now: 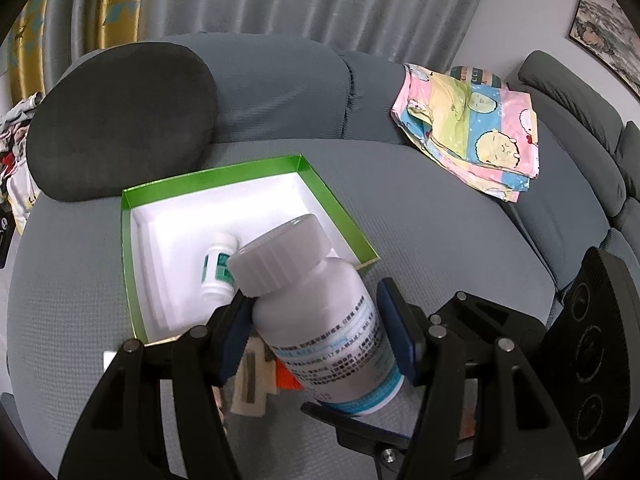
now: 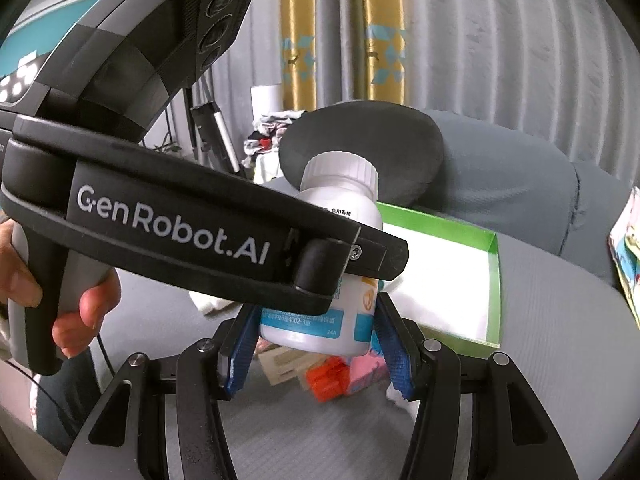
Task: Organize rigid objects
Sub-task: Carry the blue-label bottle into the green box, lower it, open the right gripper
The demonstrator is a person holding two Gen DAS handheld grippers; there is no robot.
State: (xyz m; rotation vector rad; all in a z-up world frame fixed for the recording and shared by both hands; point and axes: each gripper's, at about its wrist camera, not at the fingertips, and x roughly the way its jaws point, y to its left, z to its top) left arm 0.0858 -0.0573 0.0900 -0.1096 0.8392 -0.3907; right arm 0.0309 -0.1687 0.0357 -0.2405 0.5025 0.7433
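Left wrist view: I see the large white bottle (image 1: 324, 320) between my left gripper (image 1: 320, 320) pads, cap tilted up and away toward the green-edged box (image 1: 132, 264). The left pad presses the bottle's shoulder; the right pad sits just beside the body, and I cannot tell whether it touches, though the bottle hangs off the sofa seat (image 1: 440, 240). A small white bottle (image 1: 219, 268) with a green label lies on its side inside the box, on the white liner.

In the right wrist view the same large bottle stands between the blue pads of my right gripper (image 2: 316, 332), its base at their tips. Those jaws are spread wider than the bottle, gaps showing on both sides. The left tool's black body crosses in front of the label. A dark cushion (image 2: 380, 152) sits behind the box.
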